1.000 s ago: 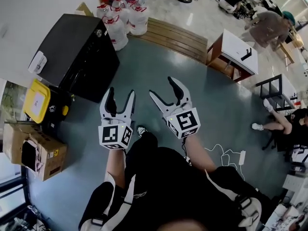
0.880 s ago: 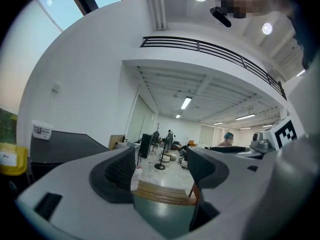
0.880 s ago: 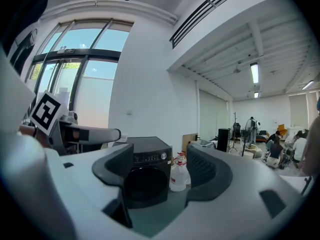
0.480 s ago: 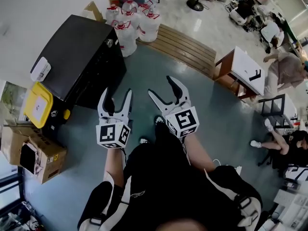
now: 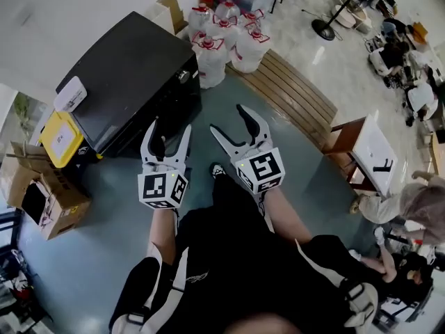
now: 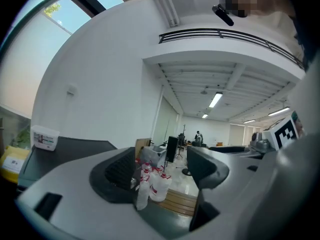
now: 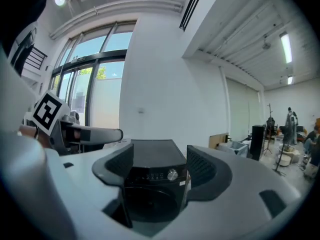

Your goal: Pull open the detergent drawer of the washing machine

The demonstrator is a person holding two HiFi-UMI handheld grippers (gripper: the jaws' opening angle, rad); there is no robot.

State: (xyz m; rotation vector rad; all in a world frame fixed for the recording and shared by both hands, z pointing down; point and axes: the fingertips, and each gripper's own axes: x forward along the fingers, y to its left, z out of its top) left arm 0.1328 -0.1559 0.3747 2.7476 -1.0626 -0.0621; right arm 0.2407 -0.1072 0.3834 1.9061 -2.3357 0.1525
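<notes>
The black front-loading washing machine [image 5: 132, 82] stands at the upper left of the head view, with a small white box [image 5: 71, 93] on its top. In the right gripper view its front [image 7: 150, 196] faces me, with a silver knob [image 7: 173, 174] on the control strip; I cannot make out the drawer. My left gripper [image 5: 169, 132] is open and empty, a short way in front of the machine. Beside it, my right gripper [image 5: 233, 125] is also open and empty, with the machine framed between its jaws [image 7: 157, 169]. My left gripper [image 6: 162, 171] looks past the machine's side.
Several water jugs [image 5: 226, 37] stand right of the machine, also in the left gripper view [image 6: 152, 181]. A wooden slatted bench [image 5: 295, 99] lies beyond. A yellow-lidded bin [image 5: 61, 138] and cardboard box [image 5: 42, 200] sit left. A small table [image 5: 372, 155] and people are at right.
The machine, jugs and bench have slid right and nearer in the head view as I moved toward the machine. Both grippers stay open and keep their spacing.
</notes>
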